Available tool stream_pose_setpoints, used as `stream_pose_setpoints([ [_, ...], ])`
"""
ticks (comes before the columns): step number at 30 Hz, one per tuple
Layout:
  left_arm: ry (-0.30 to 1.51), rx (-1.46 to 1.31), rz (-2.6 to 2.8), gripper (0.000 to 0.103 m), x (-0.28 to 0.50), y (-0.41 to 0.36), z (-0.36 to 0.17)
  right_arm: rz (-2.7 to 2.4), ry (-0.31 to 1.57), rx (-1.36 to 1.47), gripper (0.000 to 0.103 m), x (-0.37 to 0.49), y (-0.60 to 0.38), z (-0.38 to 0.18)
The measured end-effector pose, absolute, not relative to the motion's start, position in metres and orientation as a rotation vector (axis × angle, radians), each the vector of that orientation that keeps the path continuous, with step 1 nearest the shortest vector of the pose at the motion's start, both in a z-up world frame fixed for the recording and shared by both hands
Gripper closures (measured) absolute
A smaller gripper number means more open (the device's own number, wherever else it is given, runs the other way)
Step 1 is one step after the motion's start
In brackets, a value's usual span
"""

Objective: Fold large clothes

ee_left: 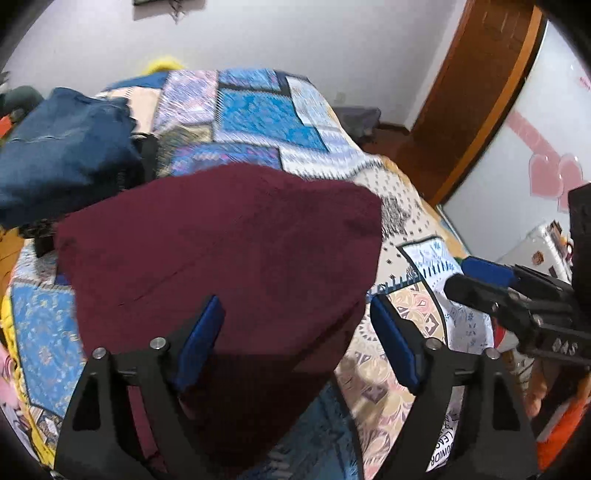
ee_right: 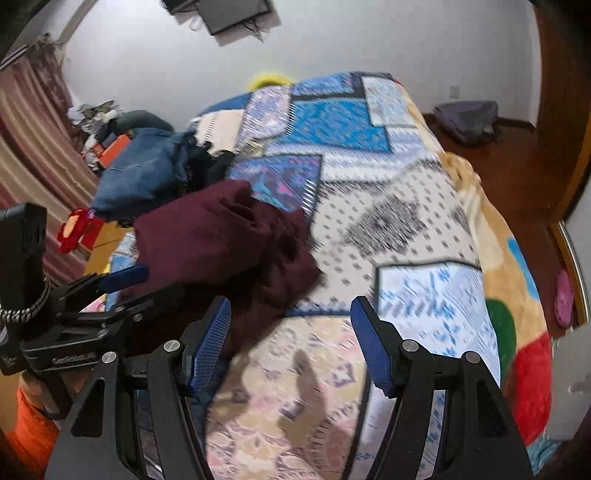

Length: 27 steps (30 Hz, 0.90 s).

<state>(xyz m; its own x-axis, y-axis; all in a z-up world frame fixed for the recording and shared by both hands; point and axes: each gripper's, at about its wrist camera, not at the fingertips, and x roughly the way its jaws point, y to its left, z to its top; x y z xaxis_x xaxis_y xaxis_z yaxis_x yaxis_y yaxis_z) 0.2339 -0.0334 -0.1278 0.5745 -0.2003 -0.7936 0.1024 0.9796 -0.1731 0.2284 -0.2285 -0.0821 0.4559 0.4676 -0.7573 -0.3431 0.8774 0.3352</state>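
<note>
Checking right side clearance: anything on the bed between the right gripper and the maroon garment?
Nothing: in the right wrist view, only bare quilt separates the open right gripper from the maroon garment.

A patchwork quilt (ee_right: 369,229) covers the bed. At twelve o'clock a dark screen (ee_right: 236,14) hangs on the white wall (ee_right: 369,37). At nine o'clock hangs a striped curtain (ee_right: 26,122). At two o'clock a grey bag (ee_right: 467,118) sits on the wooden floor (ee_right: 517,166); at three o'clock lies a pink slipper (ee_right: 565,295).

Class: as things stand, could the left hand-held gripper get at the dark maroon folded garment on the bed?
Probably yes: the left hand-held gripper is open right above the dark maroon folded garment, with nothing between.
</note>
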Motion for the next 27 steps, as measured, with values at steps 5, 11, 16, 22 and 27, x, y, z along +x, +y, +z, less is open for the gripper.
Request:
stream_pose_setpoints([
  [5, 0.822, -0.092, -0.091, 0.002, 0.206, 0.009, -0.1, 0.585, 0.933, 0.071, 0.039, 0.234, -0.193, -0.067],
  [11, 0.873, -0.039, 0.079, 0.001, 0.202, 0.058, -0.125, 0.694, 0.944, 0.079, 0.039, 0.254, -0.151, -0.066],
  [16, 1.01, -0.128, 0.018, 0.001, 0.205, 0.073, -0.169, 0.667, 1.004, 0.046, 0.039, 0.273, -0.136, -0.088],
  [22, 1.054, -0.199, -0.039, 0.0, 0.196, 0.07, -0.204, 0.625, 1.03, -0.06, 0.039, 0.274, -0.146, -0.109],
  [27, 1.064, -0.16, -0.042, 0.0, 0.189, 0.062, -0.212, 0.568, 1.092, 0.003, 0.021, 0.284, -0.174, -0.137],
])
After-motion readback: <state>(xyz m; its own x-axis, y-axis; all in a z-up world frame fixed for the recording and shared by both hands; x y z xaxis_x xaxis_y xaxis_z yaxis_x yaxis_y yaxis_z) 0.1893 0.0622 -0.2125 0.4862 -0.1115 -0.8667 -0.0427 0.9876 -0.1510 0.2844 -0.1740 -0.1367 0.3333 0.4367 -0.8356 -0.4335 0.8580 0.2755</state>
